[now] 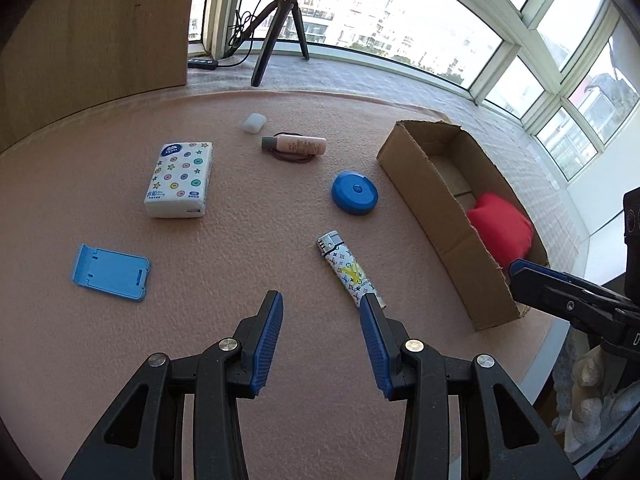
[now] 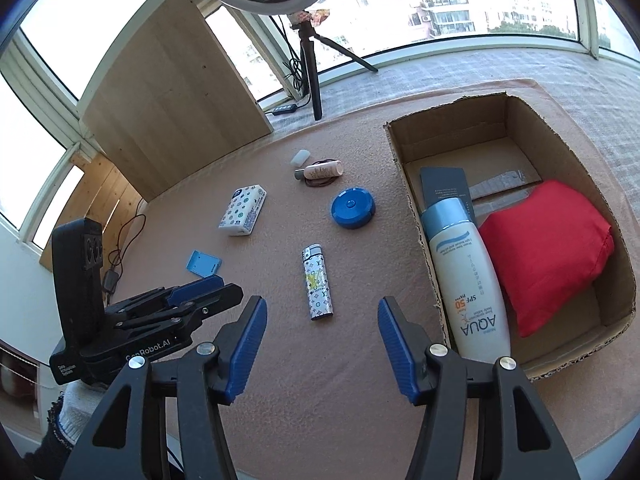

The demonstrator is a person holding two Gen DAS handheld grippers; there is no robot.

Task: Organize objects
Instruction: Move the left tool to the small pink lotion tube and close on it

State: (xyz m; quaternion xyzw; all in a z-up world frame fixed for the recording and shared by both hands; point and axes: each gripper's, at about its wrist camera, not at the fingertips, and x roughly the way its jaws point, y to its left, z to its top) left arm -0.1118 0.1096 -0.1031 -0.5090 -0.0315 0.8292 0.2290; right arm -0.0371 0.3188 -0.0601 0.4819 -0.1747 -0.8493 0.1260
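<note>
Tongs on both sides are spread wide and grasp nothing: the left tongs (image 1: 321, 312) hover low over the pink felt worktop (image 1: 224, 248), and the right tongs (image 2: 322, 316) hang above the same surface just beside the cardboard box (image 2: 404, 148).

Inside that box lie a white sunscreen bottle (image 2: 470, 280) along the near-left wall, a red cloth pouch (image 2: 548, 248) touching it on its right, and a dark grey card (image 2: 444, 186) beyond the bottle's cap.

Outside the box, things are scattered over the worktop. A patterned lighter (image 1: 350, 270) lies nearest the left tongs, its lower end just behind the right-hand pad (image 1: 374, 344) in the left wrist view. Farther off sits a round blue tape measure (image 1: 355, 193), between the lighter and the box's far end. A small pink tube with a grey cap (image 1: 294, 145) rests on a brown hair tie (image 1: 292, 158), with a white earbud case (image 1: 253, 123) just beside them. A tissue pack (image 1: 179, 179) printed with stars lies to the left, and a blue phone stand (image 1: 111, 273) lies flat nearer the edge, well apart from the rest.

A gloved hand (image 1: 588, 400) shows beneath the right tool. A black tripod (image 1: 276, 24) stands beyond the worktop by the windows.
</note>
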